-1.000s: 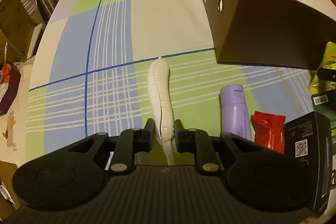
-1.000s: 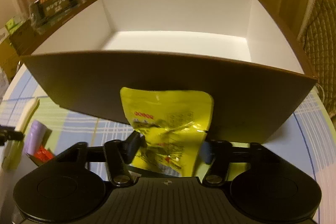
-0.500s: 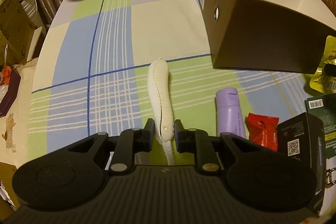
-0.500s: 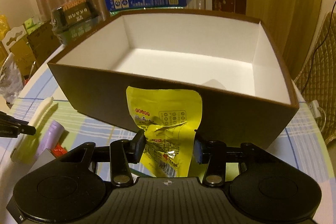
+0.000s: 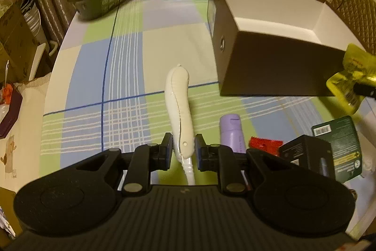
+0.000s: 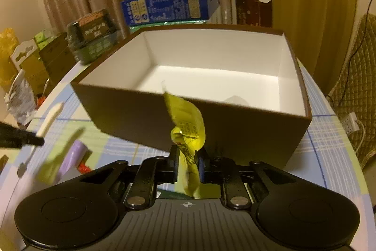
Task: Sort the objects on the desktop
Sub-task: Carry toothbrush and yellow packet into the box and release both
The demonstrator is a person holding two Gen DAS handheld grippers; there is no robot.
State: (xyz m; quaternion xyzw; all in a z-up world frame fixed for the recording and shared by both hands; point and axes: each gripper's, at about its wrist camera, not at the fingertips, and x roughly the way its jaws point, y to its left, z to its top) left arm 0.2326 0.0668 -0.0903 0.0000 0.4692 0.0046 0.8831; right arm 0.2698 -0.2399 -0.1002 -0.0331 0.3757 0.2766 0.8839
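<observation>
Between the closing jaws of the right gripper (image 6: 187,162) hangs the yellow packet (image 6: 188,126), now crumpled into a narrow twist where a second ago it hung flat and wide between jaws that stood well apart. The pads press on its lower part, and its top corner pokes up over the near wall of the brown box (image 6: 235,126). The box looks lower in the right wrist view than before, so the packet appears to have risen to about rim height. I judge that the squeeze has turned a loose hold into a firm one, and the packet is ready to go over the wall onto the white floor of the box, which shows nothing in it.

To the left, the left gripper (image 5: 183,152) is closed tight on the thick end of the white tool (image 5: 177,95), whose thin tail runs back under the gripper. This grip has not changed over the last second; the tool points away over the checked tablecloth (image 5: 122,77) and seems held off it.

Still lying on the cloth near the left gripper are the purple bottle (image 5: 231,133), the red packet (image 5: 265,144), the black box (image 5: 305,154) and the green packet (image 5: 338,147), all waiting to be sorted.
</observation>
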